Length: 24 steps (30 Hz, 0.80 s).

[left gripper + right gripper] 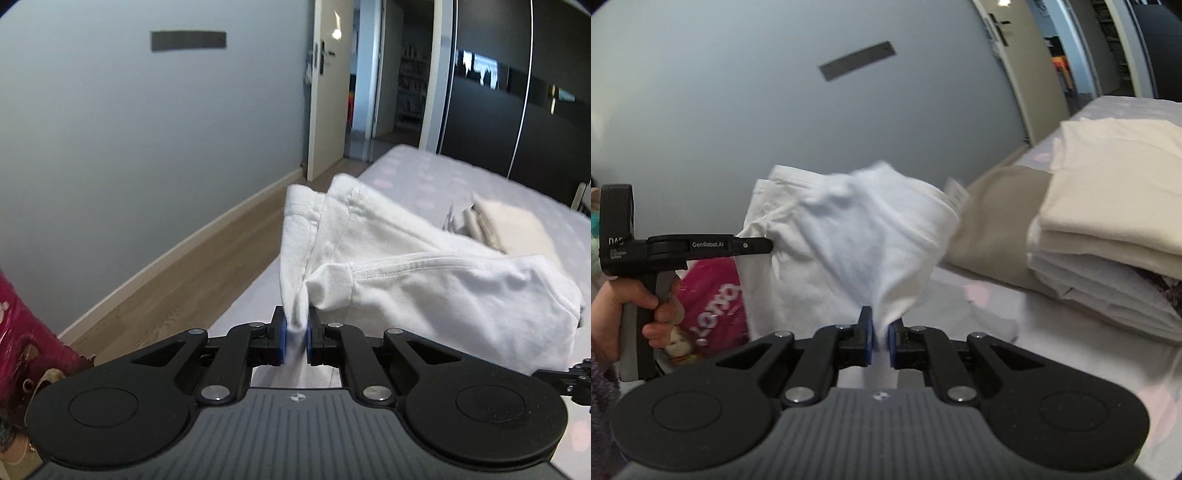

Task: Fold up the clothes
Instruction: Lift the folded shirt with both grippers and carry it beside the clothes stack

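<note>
White garment point(388, 266) hangs mid-frame above the bed point(443, 173), pinched in both your left gripper point(296, 338) and right gripper point(880, 339) jaws. You're mid-fold, I judge; next, lower it flat beside the folded stack point(1108, 236).

grey wall point(110, 129), wooden floor point(177, 295)

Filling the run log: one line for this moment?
left tongs: shut on white garment | right tongs: shut on it | garment lifted over bed
</note>
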{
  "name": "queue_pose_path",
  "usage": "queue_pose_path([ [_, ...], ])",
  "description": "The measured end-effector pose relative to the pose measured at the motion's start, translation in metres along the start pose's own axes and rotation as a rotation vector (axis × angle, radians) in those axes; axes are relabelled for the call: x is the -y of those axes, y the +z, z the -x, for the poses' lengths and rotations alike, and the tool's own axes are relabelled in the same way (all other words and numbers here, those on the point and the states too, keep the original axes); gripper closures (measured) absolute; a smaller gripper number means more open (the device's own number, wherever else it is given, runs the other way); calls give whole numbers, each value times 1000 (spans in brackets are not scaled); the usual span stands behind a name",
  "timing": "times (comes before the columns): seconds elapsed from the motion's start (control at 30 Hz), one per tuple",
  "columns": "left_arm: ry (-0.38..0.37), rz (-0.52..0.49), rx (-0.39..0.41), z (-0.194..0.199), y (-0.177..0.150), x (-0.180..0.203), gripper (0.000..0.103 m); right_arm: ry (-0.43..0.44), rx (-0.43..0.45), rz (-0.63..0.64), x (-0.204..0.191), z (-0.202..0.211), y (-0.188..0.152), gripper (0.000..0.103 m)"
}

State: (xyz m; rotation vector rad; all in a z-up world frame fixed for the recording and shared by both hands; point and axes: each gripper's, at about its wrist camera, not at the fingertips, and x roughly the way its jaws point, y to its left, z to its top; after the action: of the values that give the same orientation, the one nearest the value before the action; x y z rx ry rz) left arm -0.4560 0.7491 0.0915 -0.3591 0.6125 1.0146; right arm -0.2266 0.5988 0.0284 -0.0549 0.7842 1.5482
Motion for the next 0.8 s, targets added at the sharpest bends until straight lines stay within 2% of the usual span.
queue_pose_path([
  [0.07,-1,-10,-19,-29,8,2,95,-34,-14,2,12,-12,4,94],
  [0.4,9,-96,-149,-148,-14,21,98,-157,-154,-102,75,-79,-19,95],
  [0.63,56,-92,-220,-200,-35,14,99,-185,-223,-115,86,-101,-34,94],
  [0.8,91,-82,-234,-208,-42,14,96,-234,-237,-74,86,-100,-27,87],
])
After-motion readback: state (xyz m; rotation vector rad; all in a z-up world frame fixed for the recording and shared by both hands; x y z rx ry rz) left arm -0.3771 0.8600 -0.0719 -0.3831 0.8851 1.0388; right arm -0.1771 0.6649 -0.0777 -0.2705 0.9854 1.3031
